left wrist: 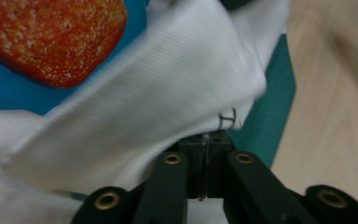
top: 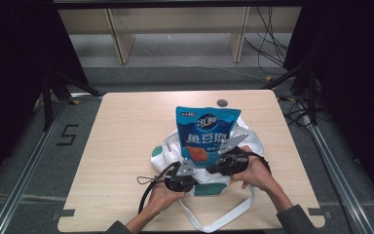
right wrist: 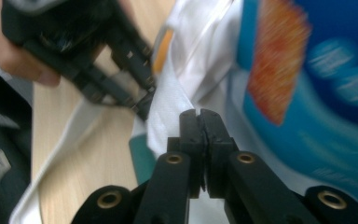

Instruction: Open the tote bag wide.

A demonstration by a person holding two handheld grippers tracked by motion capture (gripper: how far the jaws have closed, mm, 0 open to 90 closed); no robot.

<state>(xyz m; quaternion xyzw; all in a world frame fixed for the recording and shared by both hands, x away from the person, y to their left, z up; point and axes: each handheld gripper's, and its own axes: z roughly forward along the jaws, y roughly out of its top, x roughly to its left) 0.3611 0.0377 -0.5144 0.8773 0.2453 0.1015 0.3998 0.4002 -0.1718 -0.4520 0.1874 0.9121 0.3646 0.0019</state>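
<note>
A blue snack bag (top: 207, 129) with an orange picture lies half inside a white cloth bag (top: 168, 148) with teal trim, at the middle of the wooden table (top: 126, 122). My left gripper (top: 194, 181) is shut on the cloth bag's near edge; in its own view white fabric (left wrist: 144, 93) drapes over its closed jaws (left wrist: 205, 149), with the snack bag (left wrist: 51, 37) behind. My right gripper (top: 210, 170) sits just to its right. Its closed tips (right wrist: 199, 122) press into the white fabric (right wrist: 177, 93) beside the snack bag (right wrist: 317, 93), facing the left gripper (right wrist: 144, 105).
The cloth bag's white strap (top: 224, 219) loops toward the table's near edge. A dark round hole (top: 222, 103) marks the table's far side. Behind the table stand a wooden frame (top: 121, 44) and loose cables (top: 268, 44); black stands flank both sides.
</note>
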